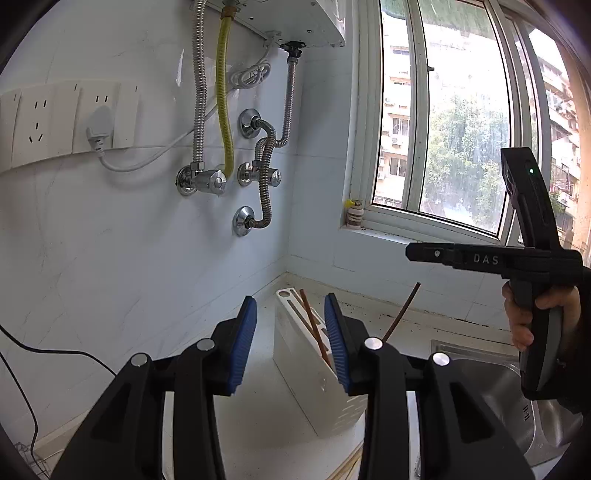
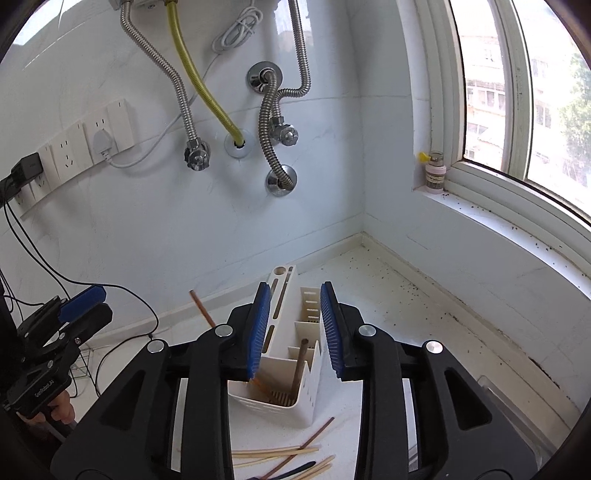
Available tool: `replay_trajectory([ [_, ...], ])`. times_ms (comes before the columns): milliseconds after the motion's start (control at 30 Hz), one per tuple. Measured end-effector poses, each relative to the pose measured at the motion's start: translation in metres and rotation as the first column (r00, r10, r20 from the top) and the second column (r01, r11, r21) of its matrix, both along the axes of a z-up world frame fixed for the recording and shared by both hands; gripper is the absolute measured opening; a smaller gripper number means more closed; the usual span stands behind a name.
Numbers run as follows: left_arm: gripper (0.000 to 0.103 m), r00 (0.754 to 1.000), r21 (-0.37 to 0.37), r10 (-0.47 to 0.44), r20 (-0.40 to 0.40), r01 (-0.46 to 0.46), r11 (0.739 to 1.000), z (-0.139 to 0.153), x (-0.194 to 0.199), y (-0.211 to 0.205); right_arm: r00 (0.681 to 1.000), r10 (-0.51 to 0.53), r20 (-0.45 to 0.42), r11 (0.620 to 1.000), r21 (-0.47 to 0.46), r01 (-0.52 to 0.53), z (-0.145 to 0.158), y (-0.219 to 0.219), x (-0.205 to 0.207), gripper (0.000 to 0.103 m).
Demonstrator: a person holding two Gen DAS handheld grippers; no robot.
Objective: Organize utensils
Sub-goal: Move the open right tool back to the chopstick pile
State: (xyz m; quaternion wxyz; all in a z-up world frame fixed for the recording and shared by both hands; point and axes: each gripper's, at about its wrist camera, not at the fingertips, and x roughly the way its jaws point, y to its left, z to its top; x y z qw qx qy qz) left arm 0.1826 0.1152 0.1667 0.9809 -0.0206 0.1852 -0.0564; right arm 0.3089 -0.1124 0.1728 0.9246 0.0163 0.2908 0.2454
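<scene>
A row of wall sockets (image 1: 70,122) holds one white plug (image 1: 99,129), beside corrugated metal hoses (image 1: 199,85) and a yellow hose (image 1: 224,96). A small bottle (image 2: 435,172) stands on the window sill (image 2: 491,218). A steel sink (image 1: 509,398) lies at the right.

— Where am I working?
— A home kitchen corner. My table (image 2: 388,295) is pale stone against white wall tiles, with a steel sink (image 1: 498,387) at its edge.
— What else shows it?
— Flexible metal hoses (image 2: 269,122) and valves under a wall heater (image 1: 295,22), a socket strip (image 1: 66,118), and a window (image 1: 461,129) facing apartment blocks.
</scene>
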Motion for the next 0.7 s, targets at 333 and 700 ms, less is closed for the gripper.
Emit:
replay_trajectory([
  [333, 0.037, 0.980, 0.029, -0.023, -0.198, 0.029, 0.999, -0.086, -0.063, 0.005, 0.999, -0.015, -0.041, 0.992, 0.123, 0.020, -0.023, -0.044, -0.040, 0.030],
  [700, 0.037, 0.878, 0.074, -0.062, -0.474, 0.110, 0.991, -0.198, -0.082, 0.013, 0.965, 0.189, -0.181, 0.981, -0.012, -0.194, -0.126, -0.039, -0.047, 0.031],
])
